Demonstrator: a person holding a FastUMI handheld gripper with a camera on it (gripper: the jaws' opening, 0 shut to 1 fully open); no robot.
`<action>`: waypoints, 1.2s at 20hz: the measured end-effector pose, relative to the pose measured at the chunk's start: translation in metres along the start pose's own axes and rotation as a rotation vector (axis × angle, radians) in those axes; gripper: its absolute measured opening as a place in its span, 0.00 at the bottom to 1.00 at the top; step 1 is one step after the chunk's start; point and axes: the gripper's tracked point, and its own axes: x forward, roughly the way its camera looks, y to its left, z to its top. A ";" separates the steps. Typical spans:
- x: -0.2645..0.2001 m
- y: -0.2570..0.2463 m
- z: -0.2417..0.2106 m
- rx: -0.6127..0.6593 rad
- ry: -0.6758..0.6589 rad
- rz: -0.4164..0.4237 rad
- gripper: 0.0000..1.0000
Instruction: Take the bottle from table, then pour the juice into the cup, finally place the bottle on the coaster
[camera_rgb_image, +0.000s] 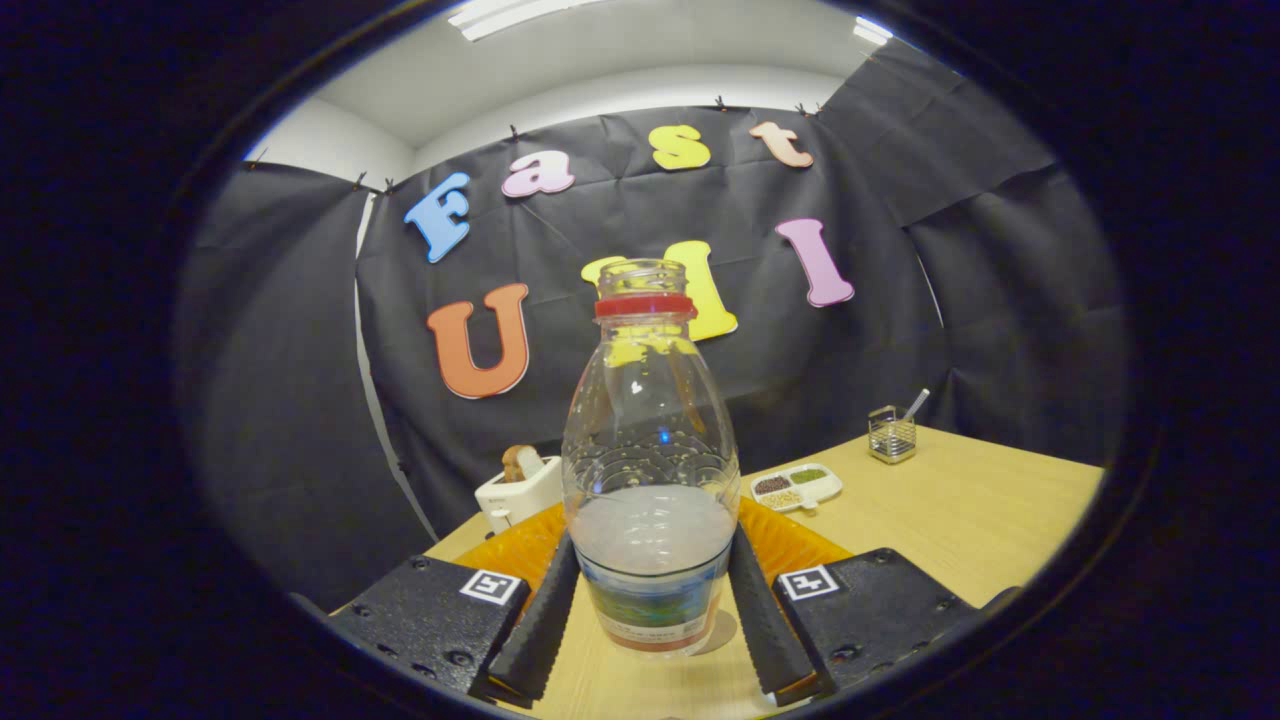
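Note:
A clear plastic bottle (650, 470) with a red neck ring and no cap stands upright between my fingers, its lower part holding cloudy pale juice. My gripper (655, 545) is shut on the bottle, one finger (545, 615) pressing its left side and the other its right side. The bottle's base is at the wooden table (960, 510); I cannot tell whether it rests on it or hangs just above. Right behind the bottle lies an orange ribbed coaster (790, 545), partly hidden by the bottle and the fingers.
A white toaster (515, 490) with a slice of bread stands at the table's far left corner. A white divided dish (797, 487) of seeds lies beyond the coaster to the right. A small clear holder (891, 433) with a spoon stands further right by the wall.

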 end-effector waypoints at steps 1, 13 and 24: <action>0.009 -0.003 -0.002 -0.043 -0.007 -0.017 0.79; 0.075 -0.007 -0.087 -0.202 0.023 -0.070 0.80; 0.086 -0.014 -0.120 -0.176 0.049 -0.082 0.81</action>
